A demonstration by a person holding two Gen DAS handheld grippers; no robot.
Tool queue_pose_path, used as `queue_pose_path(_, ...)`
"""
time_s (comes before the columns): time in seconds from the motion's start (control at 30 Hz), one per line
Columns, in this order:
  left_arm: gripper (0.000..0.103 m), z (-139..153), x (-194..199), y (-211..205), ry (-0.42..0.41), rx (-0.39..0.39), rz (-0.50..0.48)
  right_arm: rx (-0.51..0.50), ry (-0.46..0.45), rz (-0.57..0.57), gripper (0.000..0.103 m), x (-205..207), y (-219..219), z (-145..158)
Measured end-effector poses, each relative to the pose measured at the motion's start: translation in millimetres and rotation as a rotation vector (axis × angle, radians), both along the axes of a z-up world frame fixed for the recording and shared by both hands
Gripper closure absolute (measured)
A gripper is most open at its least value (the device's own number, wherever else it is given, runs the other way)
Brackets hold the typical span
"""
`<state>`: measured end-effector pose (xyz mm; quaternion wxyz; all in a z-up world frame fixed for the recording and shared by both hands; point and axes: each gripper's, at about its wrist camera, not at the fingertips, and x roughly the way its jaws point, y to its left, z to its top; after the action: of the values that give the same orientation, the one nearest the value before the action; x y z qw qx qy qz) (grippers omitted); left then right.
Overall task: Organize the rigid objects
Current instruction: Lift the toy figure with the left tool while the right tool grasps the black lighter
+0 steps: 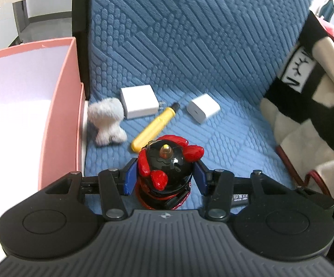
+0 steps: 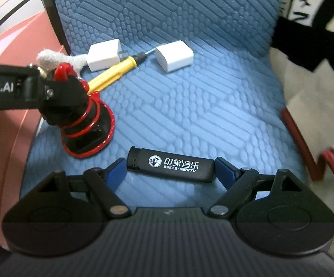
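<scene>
Blue quilted seat cushion (image 1: 213, 46) as the working surface, with a pink box (image 1: 58, 106) along its left edge and a black-and-cream blanket (image 1: 305, 106) heaped on its right. Left gripper (image 1: 164, 177) clamped on a black-and-red figurine (image 1: 164, 168), blue pads pressing both sides of its body, base apparently just clear of the cushion, though hard to tell. Behind the figurine: a yellow screwdriver (image 1: 154, 127) lying slantwise, a fluffy grey toy (image 1: 108, 121) to its left against the box, a white charger (image 1: 139, 102) with prongs near the screwdriver tip, a second white charger (image 1: 202, 108) to the right. Right gripper (image 2: 170, 168) spread wide around a black lighter (image 2: 171, 167) lying crosswise, pads at or just off its two ends, to the right of the figurine.
</scene>
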<state>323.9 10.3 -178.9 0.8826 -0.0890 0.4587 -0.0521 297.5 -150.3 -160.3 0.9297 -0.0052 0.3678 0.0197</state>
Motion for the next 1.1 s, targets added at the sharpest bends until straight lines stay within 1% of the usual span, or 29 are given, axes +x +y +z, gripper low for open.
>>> queue_pose_path(0.17, 0.046, 1, -22, -7, 0.017, -0.011, -0.022, 0.020, -0.017, -0.024, 0.018, -26, -9, 4)
queue_pose_path(0.33, 0.046, 2, -40, -16, 0.025, -0.019, -0.042, 0.004, -0.029, -0.036, 0.018, -51, -11, 6)
queue_pose_path(0.43, 0.046, 2, -50, -20, 0.034, -0.019, -0.052, 0.020, -0.027, -0.045, 0.018, -62, -14, 6)
queue_pose_path(0.67, 0.046, -1, -65, -25, 0.048, -0.017, -0.048, 0.037, -0.025, -0.079, 0.018, -77, -20, -1)
queue_pose_path(0.73, 0.044, 2, -66, -27, 0.035, -0.011, -0.049, 0.026, -0.029, -0.079, 0.018, -74, -20, -4)
queue_pose_path(0.8, 0.030, 2, -67, -26, 0.034, -0.020, -0.045, 0.014, -0.013, -0.093, 0.018, -70, -19, -8)
queue_pose_path(1.0, 0.028, -2, -70, -25, 0.046, -0.046, -0.030, 0.081, -0.005, -0.106, 0.018, -68, -27, -16)
queue_pose_path(1.1, 0.028, -3, -73, -22, 0.041, -0.076, -0.014, 0.116, -0.049, -0.140, 0.016, -76, -33, -20)
